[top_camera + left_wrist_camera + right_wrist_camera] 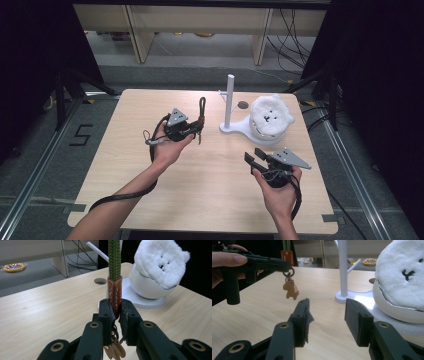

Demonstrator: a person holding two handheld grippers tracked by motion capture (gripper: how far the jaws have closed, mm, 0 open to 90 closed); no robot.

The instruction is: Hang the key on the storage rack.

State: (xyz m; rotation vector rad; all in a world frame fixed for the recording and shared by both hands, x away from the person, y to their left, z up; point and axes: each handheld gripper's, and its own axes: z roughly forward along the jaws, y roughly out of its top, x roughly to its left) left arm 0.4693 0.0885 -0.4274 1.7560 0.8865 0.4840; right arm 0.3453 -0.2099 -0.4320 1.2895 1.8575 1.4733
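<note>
My left gripper (199, 129) holds the strap (202, 111) upright near the stand (230, 102); my right gripper (254, 156) is open.

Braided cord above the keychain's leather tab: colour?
Olive green braided cord, clearest in the left gripper view.

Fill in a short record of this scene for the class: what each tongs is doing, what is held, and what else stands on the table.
left tongs: shut on the keychain strap, held up off the table
charm: hangs free below the strap
right tongs: open, nothing between the jaws
white stand: upright post, nothing hung on it
plush toy: sits on the stand's base
table: light wood
</note>
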